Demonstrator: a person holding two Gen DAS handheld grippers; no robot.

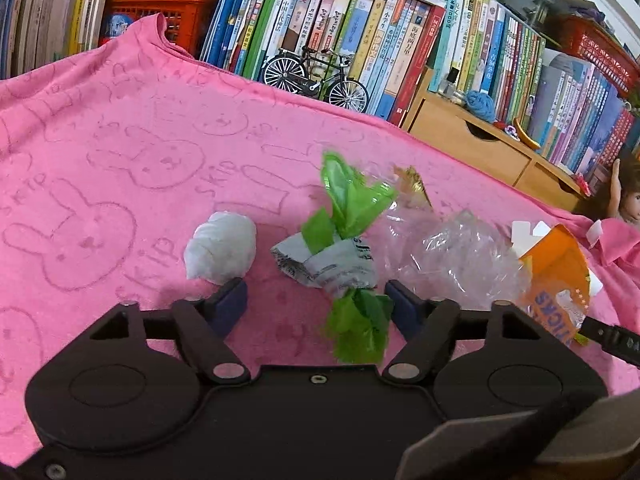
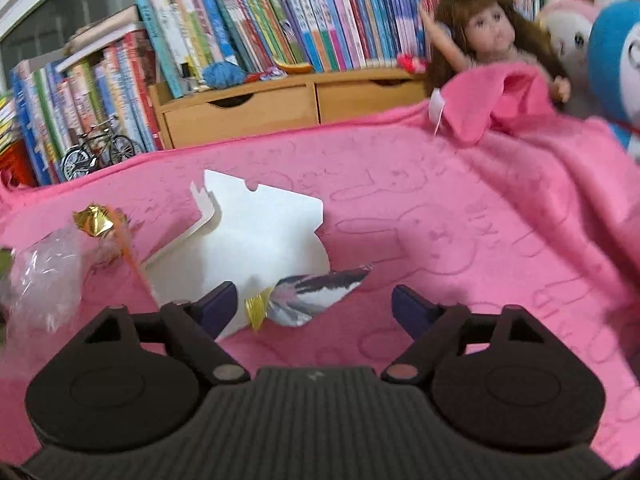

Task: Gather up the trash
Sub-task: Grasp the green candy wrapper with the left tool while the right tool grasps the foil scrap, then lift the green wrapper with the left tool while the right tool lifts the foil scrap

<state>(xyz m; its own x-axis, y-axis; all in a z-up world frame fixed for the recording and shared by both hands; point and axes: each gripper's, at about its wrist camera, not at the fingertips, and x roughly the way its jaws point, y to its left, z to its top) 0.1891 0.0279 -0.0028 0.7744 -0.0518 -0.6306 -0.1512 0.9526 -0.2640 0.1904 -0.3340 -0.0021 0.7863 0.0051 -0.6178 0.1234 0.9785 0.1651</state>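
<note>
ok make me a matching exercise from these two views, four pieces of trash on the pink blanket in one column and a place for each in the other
1 crumpled white paper ball
2 green and white twisted wrapper
3 clear crumpled plastic bag
4 flat white cardboard piece

a between the left gripper fingers
b right wrist view, behind a striped wrapper
c right of the green wrapper
d beyond the left gripper's left finger

1-d, 2-a, 3-c, 4-b

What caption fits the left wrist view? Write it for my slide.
Open left gripper straddles a green-and-white wrapper on the pink blanket, white wad beside.
</note>
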